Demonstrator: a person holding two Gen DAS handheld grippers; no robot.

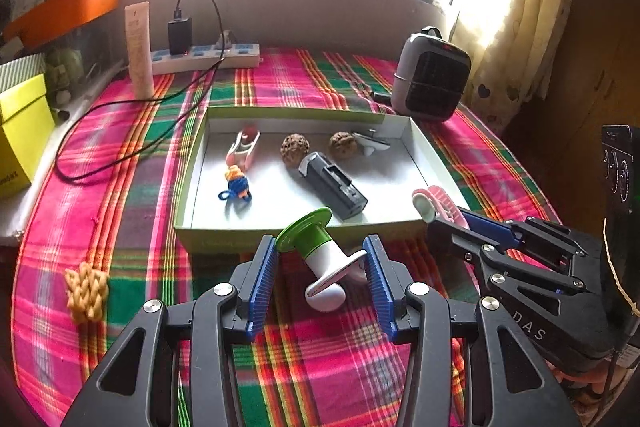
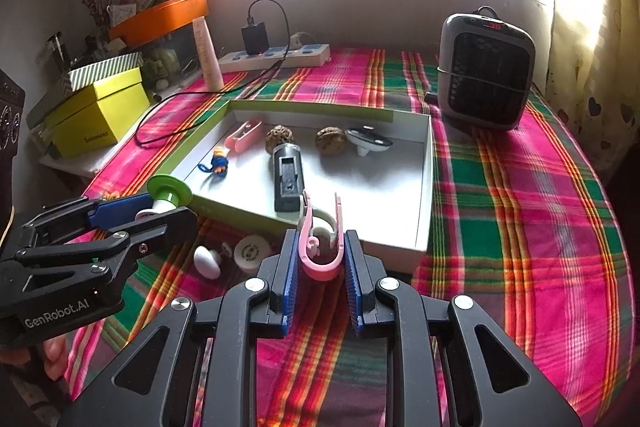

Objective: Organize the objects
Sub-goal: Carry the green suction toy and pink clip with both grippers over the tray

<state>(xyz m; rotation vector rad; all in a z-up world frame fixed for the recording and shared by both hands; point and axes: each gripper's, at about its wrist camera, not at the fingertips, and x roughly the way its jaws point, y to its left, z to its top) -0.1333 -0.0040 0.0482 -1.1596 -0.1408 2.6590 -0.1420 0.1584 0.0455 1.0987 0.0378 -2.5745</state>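
My left gripper [image 1: 321,259] is shut on a green-and-white spool-shaped tool [image 1: 316,251], held above the cloth just before the near wall of the shallow white box [image 1: 224,227]; it also shows in the right wrist view [image 2: 166,197]. My right gripper [image 2: 320,251] is shut on a pink clip [image 2: 320,239] at the box's near edge [image 2: 396,247]; the clip also shows in the left wrist view [image 1: 434,201]. Inside the box lie a black charger [image 1: 334,185], two brown nuts [image 1: 295,147], a pink clip [image 1: 242,147], a blue-orange knot [image 1: 236,185] and a white piece [image 1: 372,143].
A yellow woven knot [image 1: 86,291] lies on the plaid cloth at left. A white egg-shaped piece [image 2: 207,261] and a white round disc [image 2: 252,253] lie before the box. A heater [image 1: 430,79], power strip [image 1: 204,57], tube [image 1: 139,51] and yellow box [image 1: 20,131] stand around.
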